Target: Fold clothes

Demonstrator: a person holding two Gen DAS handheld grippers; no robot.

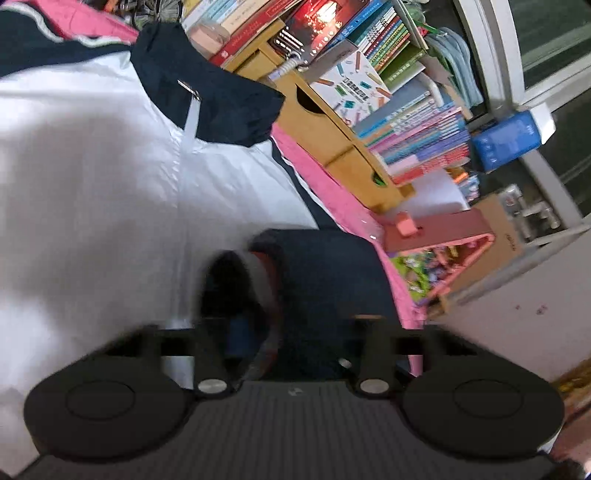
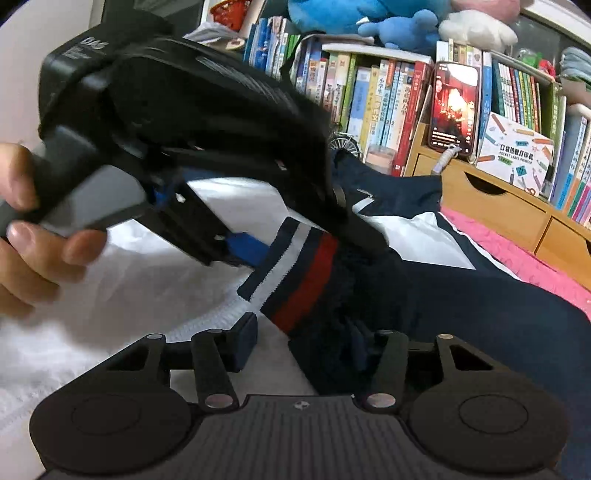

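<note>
**Cuff caught between two grippers over a white-and-navy jacket**

Jacket point(image 2: 140, 295) is lying spread on a pink cover point(image 2: 517, 254), white body toward you, navy collar point(image 1: 210, 88) turned up toward the bookshelf. You are working its navy sleeve point(image 2: 461, 306), which is lying across the white front with its striped cuff point(image 2: 295, 273) — navy, white and red bands — raised between the two tools.

Your left gripper point(image 2: 255, 247) is reaching in from the left of the right wrist view, your hand point(image 2: 33, 236) wrapped around its grey handle; its blue-padded jaws are pinched tight on the edge of the cuff. In its own camera the cuff is showing as a blur right at the fingertips.

Your right gripper point(image 2: 306, 343) is sitting half-open just below the cuff. One blue pad point(image 2: 245, 341) is standing clear on the white fabric; the other is buried in the dark folds of the sleeve, so you cannot tell whether it is pressing cloth.

Behind the jacket, a wooden drawer unit point(image 2: 491, 210) is propping up a lit phone point(image 2: 452, 110) and a white box point(image 2: 517, 155), with books point(image 2: 369, 103) packed along the shelf and plush toys point(image 2: 369, 18) on top.
</note>
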